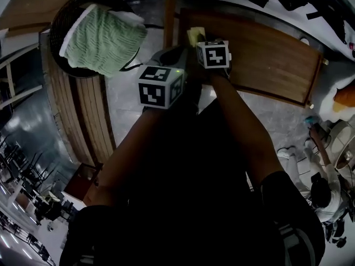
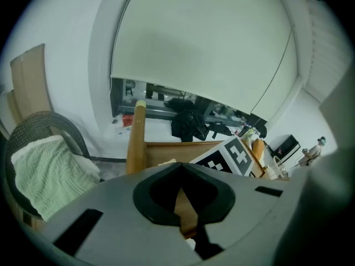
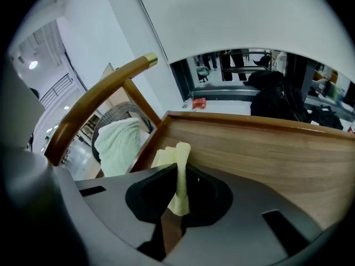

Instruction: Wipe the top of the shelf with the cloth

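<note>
The wooden shelf top (image 1: 266, 60) (image 3: 266, 154) has a raised rim and lies ahead of both grippers. My right gripper (image 1: 198, 41) (image 3: 176, 204) is shut on a pale yellow cloth (image 1: 195, 34) (image 3: 178, 168). The cloth stands up between the jaws at the shelf top's left end. My left gripper (image 1: 177, 59) (image 2: 181, 195) hovers just left of the right one, jaws shut with nothing in them. In the left gripper view the right gripper's marker cube (image 2: 230, 154) shows over the shelf (image 2: 166, 151).
A dark woven basket (image 1: 62, 20) holding a green towel (image 1: 105, 39) (image 2: 47, 173) (image 3: 119, 140) sits on slatted wood to the left. A wooden post (image 1: 169, 15) (image 2: 136, 137) rises by the shelf's left corner. A person (image 1: 324, 193) stands on the floor at right.
</note>
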`<state>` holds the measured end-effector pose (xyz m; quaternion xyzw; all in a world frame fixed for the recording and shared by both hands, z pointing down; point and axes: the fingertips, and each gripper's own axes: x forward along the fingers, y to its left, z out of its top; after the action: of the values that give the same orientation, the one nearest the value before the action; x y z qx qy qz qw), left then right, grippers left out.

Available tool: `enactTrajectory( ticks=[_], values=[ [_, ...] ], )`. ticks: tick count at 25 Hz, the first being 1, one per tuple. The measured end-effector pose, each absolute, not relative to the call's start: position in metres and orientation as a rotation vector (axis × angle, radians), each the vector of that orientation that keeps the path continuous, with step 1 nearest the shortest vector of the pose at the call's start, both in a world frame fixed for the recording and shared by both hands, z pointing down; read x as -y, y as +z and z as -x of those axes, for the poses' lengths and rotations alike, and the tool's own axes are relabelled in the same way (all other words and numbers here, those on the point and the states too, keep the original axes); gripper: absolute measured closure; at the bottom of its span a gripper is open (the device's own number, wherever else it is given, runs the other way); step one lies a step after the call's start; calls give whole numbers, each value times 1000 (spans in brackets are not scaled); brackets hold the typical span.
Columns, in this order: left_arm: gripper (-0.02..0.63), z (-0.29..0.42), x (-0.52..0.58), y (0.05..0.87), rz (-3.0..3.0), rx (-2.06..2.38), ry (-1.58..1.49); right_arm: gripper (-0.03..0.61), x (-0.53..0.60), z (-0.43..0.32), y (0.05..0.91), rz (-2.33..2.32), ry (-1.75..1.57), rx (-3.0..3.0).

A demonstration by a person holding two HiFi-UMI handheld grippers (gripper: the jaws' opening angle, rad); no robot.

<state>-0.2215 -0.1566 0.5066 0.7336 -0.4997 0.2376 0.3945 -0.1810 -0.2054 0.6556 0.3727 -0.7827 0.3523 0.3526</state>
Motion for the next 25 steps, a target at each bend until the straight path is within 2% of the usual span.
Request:
enactTrajectory(
  ticks=[11,25],
  values=[
    [603,124,171,531,-1893,1156,633,534,202,66,657,-1054,886,1946],
    [603,-69,178,542,-2027,942,688,534,204,-141,646,-1272,899,1831]
  ],
)
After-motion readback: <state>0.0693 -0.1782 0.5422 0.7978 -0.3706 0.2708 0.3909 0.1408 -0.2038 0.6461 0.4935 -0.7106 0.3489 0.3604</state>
